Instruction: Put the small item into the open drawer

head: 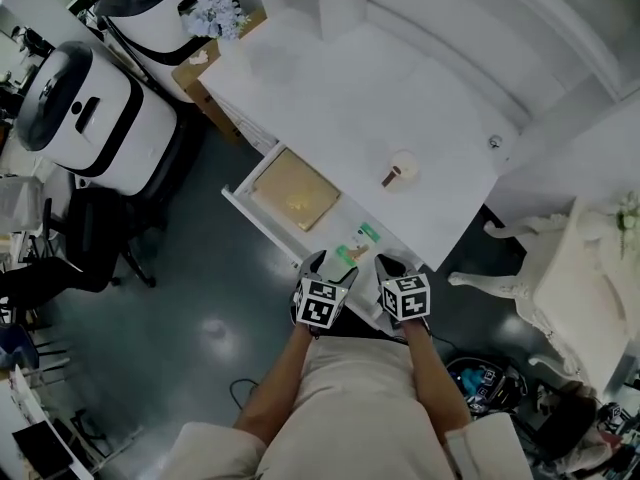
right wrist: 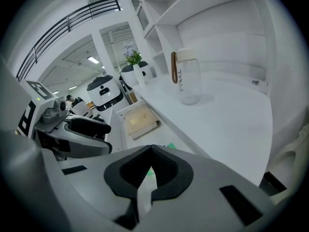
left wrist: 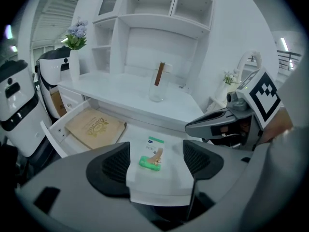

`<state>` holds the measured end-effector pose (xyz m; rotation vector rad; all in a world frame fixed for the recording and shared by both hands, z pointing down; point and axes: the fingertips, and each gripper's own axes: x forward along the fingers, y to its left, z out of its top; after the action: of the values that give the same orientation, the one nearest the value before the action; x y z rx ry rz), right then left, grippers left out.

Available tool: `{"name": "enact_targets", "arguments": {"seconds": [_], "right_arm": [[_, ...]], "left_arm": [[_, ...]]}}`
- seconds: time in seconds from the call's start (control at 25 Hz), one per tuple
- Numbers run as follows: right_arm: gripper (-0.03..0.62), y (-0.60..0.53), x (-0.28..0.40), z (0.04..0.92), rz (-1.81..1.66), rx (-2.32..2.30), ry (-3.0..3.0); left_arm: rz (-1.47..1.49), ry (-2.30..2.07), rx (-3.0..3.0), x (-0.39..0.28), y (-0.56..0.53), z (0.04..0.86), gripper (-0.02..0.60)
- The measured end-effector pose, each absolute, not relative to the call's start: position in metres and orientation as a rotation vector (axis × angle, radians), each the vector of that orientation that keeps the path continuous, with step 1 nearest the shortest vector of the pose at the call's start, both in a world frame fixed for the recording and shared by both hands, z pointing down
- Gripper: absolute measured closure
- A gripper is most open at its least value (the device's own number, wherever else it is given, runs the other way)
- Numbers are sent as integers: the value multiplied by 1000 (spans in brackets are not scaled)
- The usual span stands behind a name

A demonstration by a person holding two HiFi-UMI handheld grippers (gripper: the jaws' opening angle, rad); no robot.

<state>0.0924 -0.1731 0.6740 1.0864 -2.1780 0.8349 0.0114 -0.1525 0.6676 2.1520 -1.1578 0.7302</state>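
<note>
The open drawer [head: 238, 197] juts from the white desk [head: 350, 98]. Inside lie a tan booklet [head: 295, 190] on the left and a small green-and-white packet [head: 346, 256] on the right. The left gripper view shows that packet [left wrist: 153, 154] flat on the drawer floor, just beyond my open left gripper [left wrist: 155, 162], untouched. In the head view my left gripper [head: 333, 268] hovers at the drawer's front edge, and my right gripper [head: 392, 264] sits beside it. My right gripper [right wrist: 152, 150] is shut with nothing seen between its jaws; green shows behind them.
A glass jar [head: 401, 171] with a brown strap stands on the desktop behind the drawer. A vase of flowers [left wrist: 74, 57] stands at the desk's left end. White machines [head: 90, 108] and a black chair [head: 90, 258] stand to the left, a white ornate chair [head: 560, 268] to the right.
</note>
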Motion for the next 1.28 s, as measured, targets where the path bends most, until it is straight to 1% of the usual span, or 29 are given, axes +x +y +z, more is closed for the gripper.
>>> {"name": "enact_targets", "arguments": {"seconds": [0.16,0.4,0.52,0.6,0.72,0.76,1.24,1.28], "right_arm": [[571,-175,86,673,821,1070,-2188],[571,-174,78,669,797,1041,-2203],[571,-173,77,666,777,1033,-2203],[571,-172,77,666,772,1026,-2205],[571,-170,76,668,773,1022,-2205],[571,-170,76,668,776,1023,-2205],[571,-169,77,670,787,1017,-2214],[571,-169,77,670,790,1019,-2215]], "left_arm": [[735,-1162,2154,9,-145,671,225],[724,-1197,2163,1,-146,665,246],[710,-1209,2149,-1,-145,662,260],[699,-1223,2150,-3,-146,660,284],[690,-1230,2147,-5,-145,661,304],[688,-1236,2139,-6,-145,661,315],[677,-1307,2130,-13,-154,645,527],[680,-1308,2128,-13,-155,646,533]]}}
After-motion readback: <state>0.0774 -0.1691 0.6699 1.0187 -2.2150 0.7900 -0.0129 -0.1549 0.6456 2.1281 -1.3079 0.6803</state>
